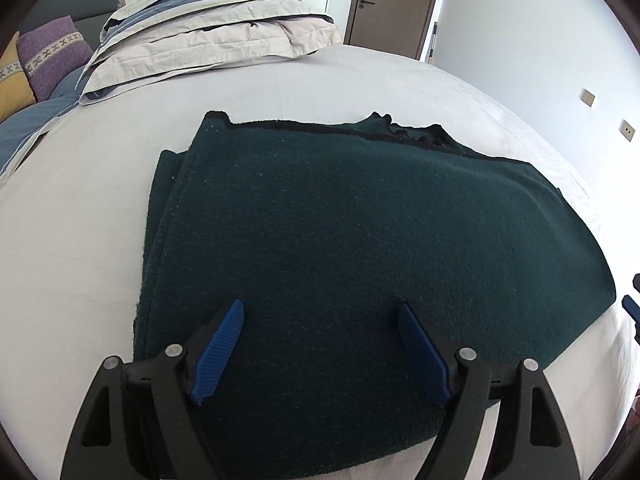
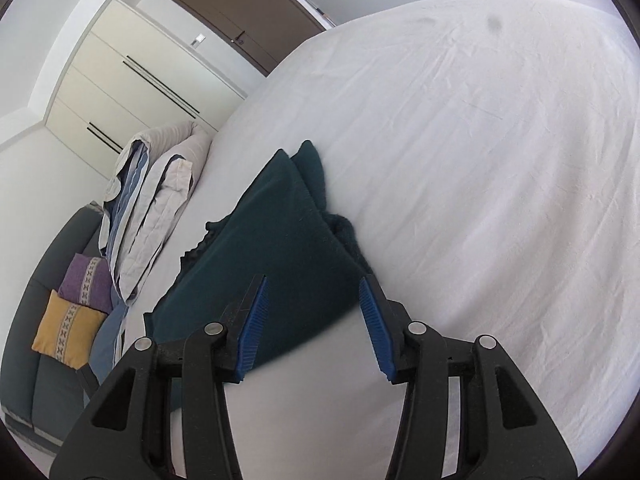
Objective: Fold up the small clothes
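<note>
Where my left gripper (image 1: 322, 308) hovers, a dark green knitted garment (image 1: 360, 240) lies folded flat on the white bed sheet (image 1: 80, 248), several layers showing along its left edge and a ragged black-edged hem along its far side. Both blue ribbed pads of that gripper stand wide apart above the near part of the cloth, grasping nothing. My right gripper (image 2: 312, 292) is likewise released, its jaws parted over the near corner of the same garment (image 2: 280, 248), with no cloth pinched between them. From the right wrist view the garment appears as a wedge with a puckered edge on the left and a bunched fold on the right. The sheet (image 2: 480, 160) is lightly creased and bears two faint grey marks far off. A folded duvet (image 1: 216, 28) with blue stripes lies at the head of the bed; a purple cushion (image 1: 52, 52) and a yellow cushion (image 2: 68, 332) rest on a dark sofa (image 2: 44, 380) beside it. A brown door (image 1: 394, 0) and a cream wardrobe (image 2: 132, 80) close the room. Only a blue and black sliver (image 1: 634, 308) of the right gripper shows at the left view's right margin.
</note>
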`<move>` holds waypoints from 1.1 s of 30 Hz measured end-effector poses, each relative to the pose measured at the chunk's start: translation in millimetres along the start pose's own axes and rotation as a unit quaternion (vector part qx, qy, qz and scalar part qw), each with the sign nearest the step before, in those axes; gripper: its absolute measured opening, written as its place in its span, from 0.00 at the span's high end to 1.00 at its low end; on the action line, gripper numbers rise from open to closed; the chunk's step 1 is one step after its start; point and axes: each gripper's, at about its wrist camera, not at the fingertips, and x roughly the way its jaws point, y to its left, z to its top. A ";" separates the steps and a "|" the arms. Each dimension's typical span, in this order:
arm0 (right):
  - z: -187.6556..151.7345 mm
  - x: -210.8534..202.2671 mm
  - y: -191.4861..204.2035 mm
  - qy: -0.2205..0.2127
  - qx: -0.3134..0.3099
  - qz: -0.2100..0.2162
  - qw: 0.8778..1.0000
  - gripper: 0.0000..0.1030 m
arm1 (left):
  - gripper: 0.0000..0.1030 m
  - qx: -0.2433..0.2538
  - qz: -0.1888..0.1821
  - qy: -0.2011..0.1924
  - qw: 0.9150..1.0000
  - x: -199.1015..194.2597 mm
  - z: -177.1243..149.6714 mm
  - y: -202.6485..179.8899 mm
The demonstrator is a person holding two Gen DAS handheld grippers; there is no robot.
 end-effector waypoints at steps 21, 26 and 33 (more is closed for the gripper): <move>-59.4 27.9 129.1 0.115 -0.162 0.094 0.976 0.55 | 0.23 -0.247 -0.108 -0.022 0.963 -54.3 -25.1 136.8; -62.9 42.2 142.0 0.139 -0.161 0.117 0.970 0.55 | 0.24 -0.278 -0.185 0.034 0.942 -22.3 -16.1 148.9; -61.7 55.3 153.8 0.158 -0.151 0.140 0.966 0.55 | 0.24 -0.296 -0.240 0.059 0.923 8.2 8.5 158.3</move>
